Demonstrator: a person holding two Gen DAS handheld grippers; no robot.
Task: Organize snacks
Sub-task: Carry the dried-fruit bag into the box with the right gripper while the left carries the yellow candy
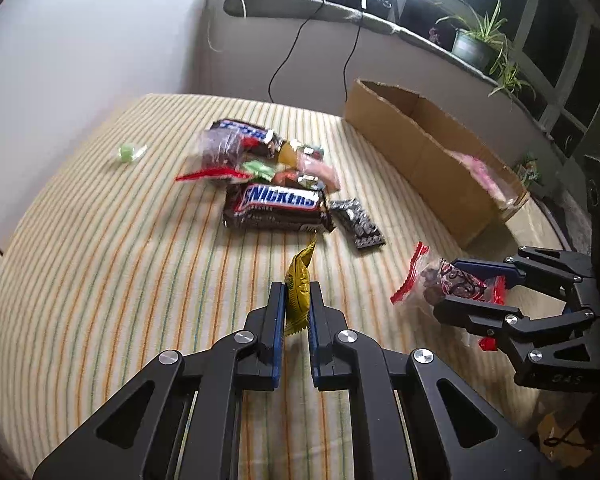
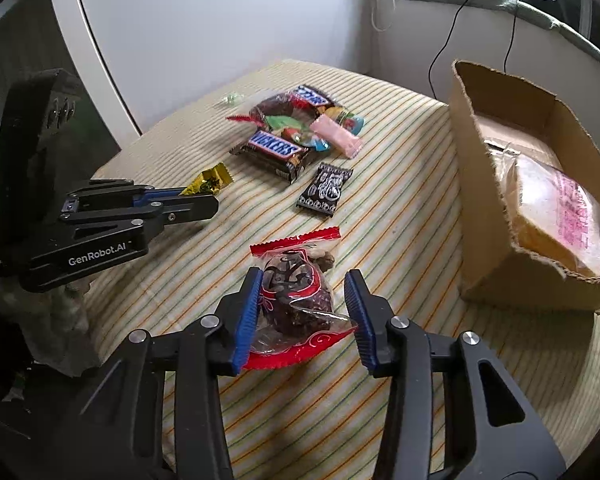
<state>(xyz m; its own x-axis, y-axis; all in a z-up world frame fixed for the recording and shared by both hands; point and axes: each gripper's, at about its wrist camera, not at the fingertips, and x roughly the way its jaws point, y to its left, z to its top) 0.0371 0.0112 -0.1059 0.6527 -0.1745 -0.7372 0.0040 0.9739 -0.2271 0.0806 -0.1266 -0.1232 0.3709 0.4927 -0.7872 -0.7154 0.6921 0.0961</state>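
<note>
My left gripper (image 1: 296, 290) is shut on a small yellow candy packet (image 1: 298, 284) above the striped cloth (image 1: 120, 260); it also shows in the right wrist view (image 2: 208, 182). My right gripper (image 2: 304, 294) is open around a red-and-clear bag of dark snacks (image 2: 296, 296); only the left pad touches the bag. That bag also shows in the left wrist view (image 1: 448, 280). A pile with a Snickers pack (image 2: 278, 150), a pink packet (image 2: 336, 136) and a black packet (image 2: 326, 188) lies ahead.
An open cardboard box (image 2: 484, 216) stands at the right and holds a pink-printed bag (image 2: 560, 216). A small green candy (image 1: 130, 153) lies apart at the far left. A ledge with cables and potted plants (image 1: 480, 40) runs behind.
</note>
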